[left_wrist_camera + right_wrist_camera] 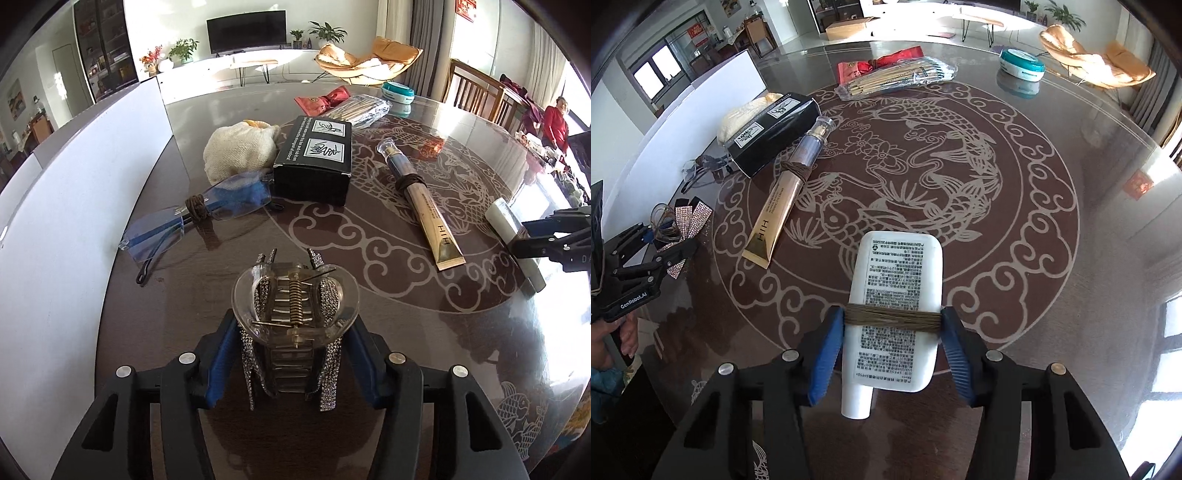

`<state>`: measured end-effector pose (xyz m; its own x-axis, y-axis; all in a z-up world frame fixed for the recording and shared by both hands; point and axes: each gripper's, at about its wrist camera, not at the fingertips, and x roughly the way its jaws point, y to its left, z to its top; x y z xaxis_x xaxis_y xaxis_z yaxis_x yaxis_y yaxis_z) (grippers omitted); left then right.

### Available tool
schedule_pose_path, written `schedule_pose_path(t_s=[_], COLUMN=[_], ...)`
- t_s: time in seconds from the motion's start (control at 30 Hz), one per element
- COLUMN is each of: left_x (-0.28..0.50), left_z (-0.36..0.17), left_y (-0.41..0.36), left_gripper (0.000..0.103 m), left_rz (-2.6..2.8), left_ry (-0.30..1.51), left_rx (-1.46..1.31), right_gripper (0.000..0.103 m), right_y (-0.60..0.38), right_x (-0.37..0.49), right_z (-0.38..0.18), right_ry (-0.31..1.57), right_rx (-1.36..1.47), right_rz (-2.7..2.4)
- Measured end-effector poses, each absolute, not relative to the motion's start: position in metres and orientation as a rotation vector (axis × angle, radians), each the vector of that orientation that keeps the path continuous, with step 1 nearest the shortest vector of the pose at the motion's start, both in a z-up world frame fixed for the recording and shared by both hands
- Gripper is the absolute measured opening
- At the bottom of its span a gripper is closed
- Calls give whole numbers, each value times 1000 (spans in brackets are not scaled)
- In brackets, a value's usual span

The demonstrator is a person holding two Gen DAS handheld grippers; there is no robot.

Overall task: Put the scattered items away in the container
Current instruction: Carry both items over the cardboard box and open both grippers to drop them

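Observation:
A clear hair claw clip (295,295) with rhinestone strips lies on the brown patterned table (369,295). My left gripper (295,326) is shut on it, blue pads (221,365) pressing both sides. In the right wrist view my right gripper (892,317) is shut on a white printed tube (897,280), its pads at the brown hair tie wound round the tube. The same tube (502,218) shows at the right edge of the left wrist view. The white container wall (74,184) stands along the table's left side.
Rimless glasses (159,232) with a brown hair tie, a cream knitted cloth (240,151), a black box (314,162) and a gold tube (424,210) lie ahead. Farther back are a red pouch (321,99), a packet of sticks (362,109) and a teal tin (397,94). A person in red (556,123) is beyond the table.

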<state>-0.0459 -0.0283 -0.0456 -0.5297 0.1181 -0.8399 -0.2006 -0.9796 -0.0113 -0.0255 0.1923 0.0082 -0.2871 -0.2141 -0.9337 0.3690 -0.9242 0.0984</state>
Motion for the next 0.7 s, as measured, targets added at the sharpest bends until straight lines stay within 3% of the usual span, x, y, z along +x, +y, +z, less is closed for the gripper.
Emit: schedule_pose_path(t_s=[0.17, 0.4, 0.7], left_x=[-23, -9, 2], left_z=[-23, -6, 71], left_y=[-39, -50, -114], left_gripper=[55, 55, 55], left_rz=[2605, 2612, 2715], left_ry=[35, -38, -127], left_rx=[-1338, -1299, -1164], right_gripper=[54, 54, 54], right_y=[190, 185, 105], right_x=[-9, -15, -55], right_z=[41, 44, 137], right_ry=[190, 180, 303], right_rx=[1523, 1573, 1428], right_rz=[-2284, -2275, -2240])
